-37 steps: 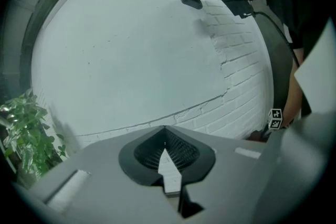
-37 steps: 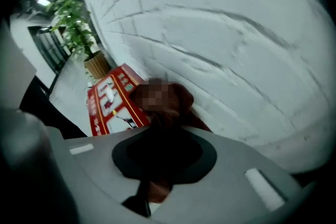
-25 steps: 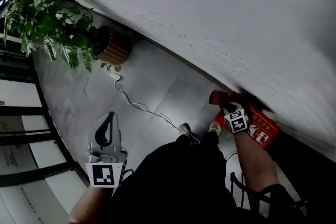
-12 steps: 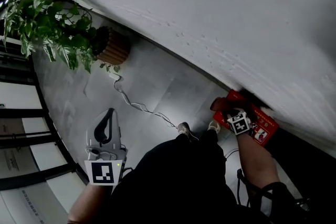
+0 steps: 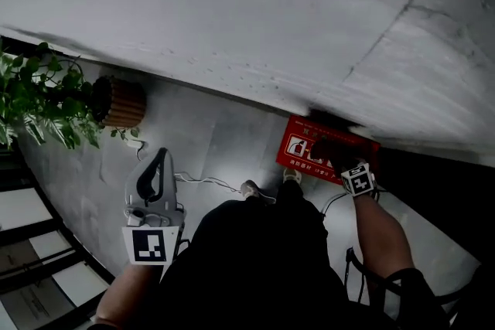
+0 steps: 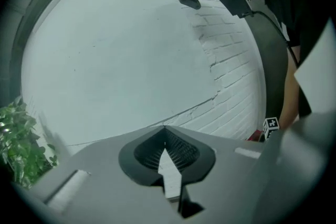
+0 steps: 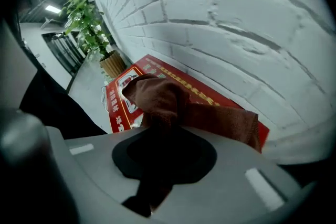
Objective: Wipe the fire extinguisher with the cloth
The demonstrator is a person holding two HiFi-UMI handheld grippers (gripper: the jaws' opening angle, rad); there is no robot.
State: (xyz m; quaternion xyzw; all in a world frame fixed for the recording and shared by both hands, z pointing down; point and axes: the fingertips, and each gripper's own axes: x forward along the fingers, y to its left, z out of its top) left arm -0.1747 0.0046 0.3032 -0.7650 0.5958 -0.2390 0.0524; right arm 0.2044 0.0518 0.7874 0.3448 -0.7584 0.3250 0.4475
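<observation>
Near: left gripper [image 6: 165, 131], jaws together, empty; right gripper [image 7: 160, 131] pinching rust-brown terry cloth [image 7: 168, 99]. Beyond: red printed fire extinguisher box [image 7: 119, 107] at white brick wall [image 7: 236, 34] foot. Contact seemingly light, so press flat and stroke lengthwise.

Cloth [image 7: 173, 105] hides the mid part of the red box [image 7: 118, 107] & buries the right gripper [image 7: 164, 152] pads in right gripper view. Box print too small to read in head view. Plant [image 5: 39, 100] cut off at the left edge there.
</observation>
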